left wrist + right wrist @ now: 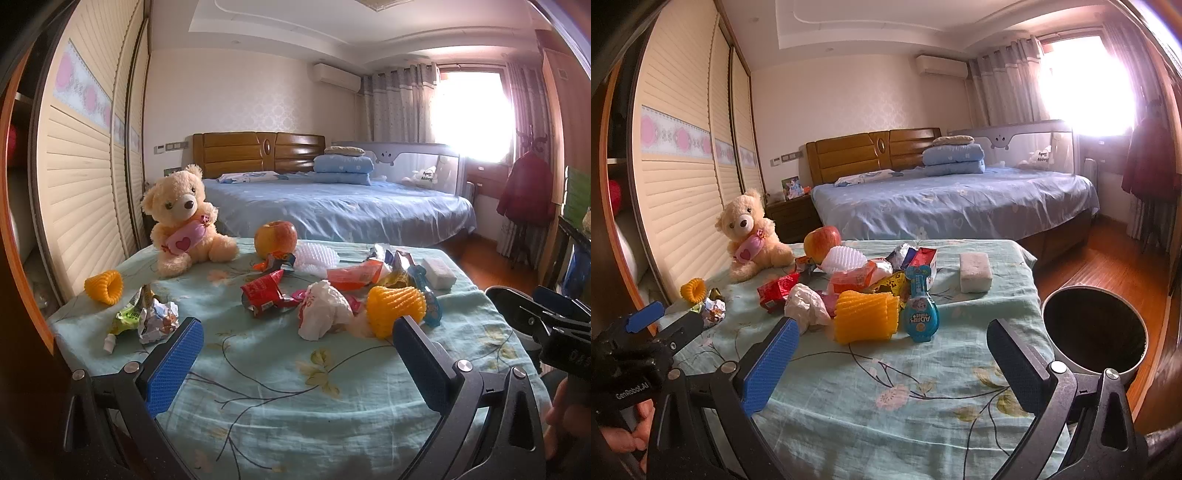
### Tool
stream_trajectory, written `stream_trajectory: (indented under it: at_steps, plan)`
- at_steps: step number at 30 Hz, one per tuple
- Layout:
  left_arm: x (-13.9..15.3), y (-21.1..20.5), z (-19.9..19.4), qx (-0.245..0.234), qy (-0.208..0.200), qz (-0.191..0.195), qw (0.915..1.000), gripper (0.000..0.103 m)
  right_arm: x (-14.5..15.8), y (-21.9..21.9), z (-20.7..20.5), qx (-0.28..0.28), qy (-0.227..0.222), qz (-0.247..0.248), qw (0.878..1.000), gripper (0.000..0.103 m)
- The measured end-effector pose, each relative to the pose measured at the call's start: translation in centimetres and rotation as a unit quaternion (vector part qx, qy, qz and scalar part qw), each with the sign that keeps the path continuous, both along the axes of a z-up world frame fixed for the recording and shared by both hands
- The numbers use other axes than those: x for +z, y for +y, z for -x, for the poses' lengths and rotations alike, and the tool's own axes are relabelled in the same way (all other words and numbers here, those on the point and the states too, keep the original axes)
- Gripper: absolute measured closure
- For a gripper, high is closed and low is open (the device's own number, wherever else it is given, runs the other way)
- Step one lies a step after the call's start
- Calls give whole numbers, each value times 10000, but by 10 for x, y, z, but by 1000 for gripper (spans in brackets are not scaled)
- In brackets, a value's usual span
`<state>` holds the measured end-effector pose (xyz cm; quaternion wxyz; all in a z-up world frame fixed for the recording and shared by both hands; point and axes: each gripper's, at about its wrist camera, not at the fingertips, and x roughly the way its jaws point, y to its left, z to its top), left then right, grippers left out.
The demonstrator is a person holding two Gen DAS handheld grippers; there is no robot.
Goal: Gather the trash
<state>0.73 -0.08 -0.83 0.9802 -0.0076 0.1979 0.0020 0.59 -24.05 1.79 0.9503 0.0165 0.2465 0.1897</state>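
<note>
A pile of trash lies on the table's floral cloth (280, 369): a red wrapper (264, 293), crumpled white paper (323, 310), a yellow foam net (395, 308), an orange packet (354, 275) and a blue blister pack (919, 306). A green and silver wrapper (147, 317) and a second yellow net (104, 286) lie to the left. My left gripper (295, 354) is open and empty, short of the pile. My right gripper (892, 358) is open and empty, just before the yellow net (866, 317). A round bin (1095, 328) stands right of the table.
A teddy bear (184, 218) and an apple (275, 238) sit at the table's far side, with a white foam net (846, 258) and a white sponge block (975, 271). A bed (332, 206) is behind, a wardrobe (85, 173) on the left.
</note>
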Motion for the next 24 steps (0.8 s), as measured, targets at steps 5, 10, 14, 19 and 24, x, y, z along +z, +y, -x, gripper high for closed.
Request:
stream_trajectory:
  at_steps: [5, 10, 14, 19, 24]
  plan:
    - [0, 0, 0, -6, 1, -3, 10000, 1, 0, 0, 0, -7, 7, -6, 10000, 1]
    - [0, -2, -1, -11, 32, 9, 10000, 1, 0, -1, 0, 2, 9, -2, 10000, 1]
    - [0, 0, -5, -40, 81, 77, 9999, 1, 0, 0, 0, 7, 37, -1, 10000, 1]
    - [-2, 2, -15, -52, 223, 79, 9997, 1, -2, 0, -7, 70, 189, -41, 9998, 1]
    - [-6, 3, -34, -75, 428, 65, 9990, 1, -11, 3, -22, 151, 473, -34, 9988, 1]
